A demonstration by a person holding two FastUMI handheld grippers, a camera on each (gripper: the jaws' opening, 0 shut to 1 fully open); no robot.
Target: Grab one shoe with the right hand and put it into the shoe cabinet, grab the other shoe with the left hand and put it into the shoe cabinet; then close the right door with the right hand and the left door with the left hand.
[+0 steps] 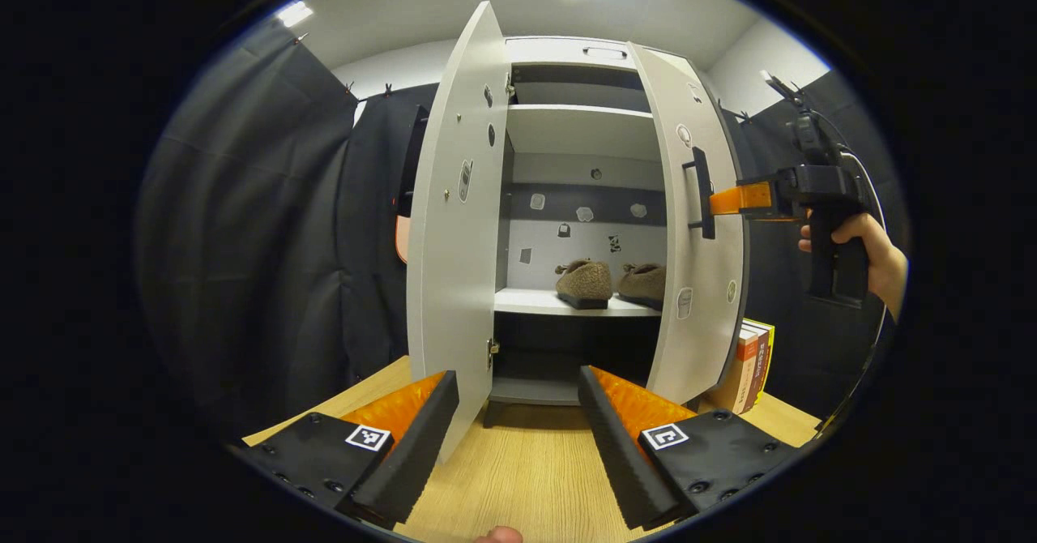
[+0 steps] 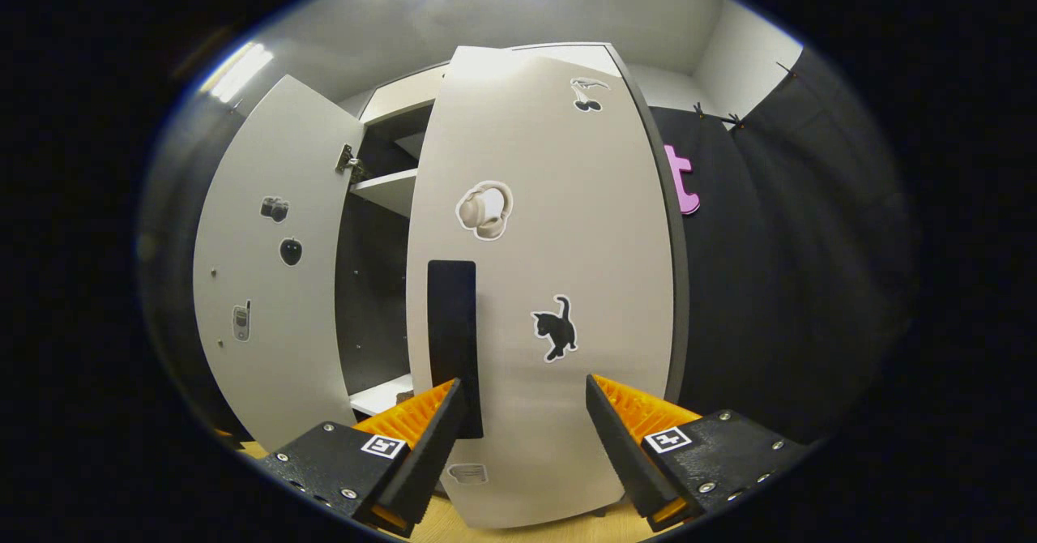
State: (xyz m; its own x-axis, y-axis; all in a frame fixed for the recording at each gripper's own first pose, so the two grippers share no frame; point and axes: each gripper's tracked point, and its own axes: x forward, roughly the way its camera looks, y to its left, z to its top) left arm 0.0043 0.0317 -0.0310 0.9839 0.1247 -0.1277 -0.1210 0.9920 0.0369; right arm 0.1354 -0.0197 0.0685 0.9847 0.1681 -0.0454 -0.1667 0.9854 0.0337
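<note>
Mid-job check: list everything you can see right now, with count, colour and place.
shoe cabinet: one, light grey, standing on the table, both doors open
left door: one, grey, stickers, swung open
right door: one, grey, stickers, partly open
door handle: one, black, on the right door
shoes: two, brown, fuzzy, side by side on the middle shelf
books: a few, yellow and orange spines, upright right of the cabinet
table: one, light wood
left gripper: one, open, low before the cabinet
right gripper: one, open, at the right door's handle
hand: one, holding the right gripper
</note>
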